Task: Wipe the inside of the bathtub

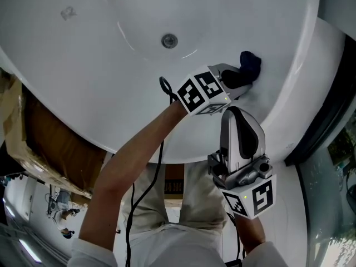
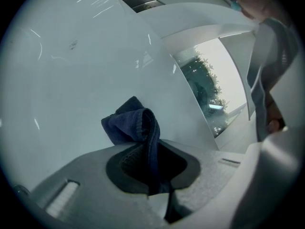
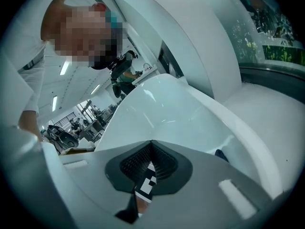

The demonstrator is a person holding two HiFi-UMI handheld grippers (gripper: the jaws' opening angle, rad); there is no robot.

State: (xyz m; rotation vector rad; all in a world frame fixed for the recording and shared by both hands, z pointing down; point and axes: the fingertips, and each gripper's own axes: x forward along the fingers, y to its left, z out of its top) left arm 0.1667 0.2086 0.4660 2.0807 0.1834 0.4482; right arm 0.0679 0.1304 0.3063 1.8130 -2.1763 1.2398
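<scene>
Head view: the left gripper [image 1: 243,80], carried on a bare forearm [image 1: 130,168] that reaches up from the lower left, is clamped on a dark blue terry cloth [image 1: 251,64] and holds it against the inner wall of the glossy white oval bathtub [image 1: 111,71], on the tub's right side just below the rim and well apart from the round metal drain [image 1: 169,40] in the floor of the basin. The right gripper [image 1: 236,113] hangs nearer the person, just below the left one, over the tub's near rim, its jaws pointing up toward the left gripper's marker cube [image 1: 203,92]. A thin black cable [image 1: 161,149] runs down from the left gripper along the forearm, and a brown cardboard box [image 1: 53,146] lies outside the tub at the left. Left gripper view: the cloth [image 2: 129,122] is pinched between the closed jaws, a folded bunch standing out beyond the tips against the white wall [image 2: 71,80]. Right gripper view: the right gripper [image 3: 151,149] has its jaws brought together at the tips with nothing between them; the black-and-white marker cube [image 3: 147,182] shows through the gap below the pads, and the tub's curved rim [image 3: 162,106] lies beyond.
</scene>
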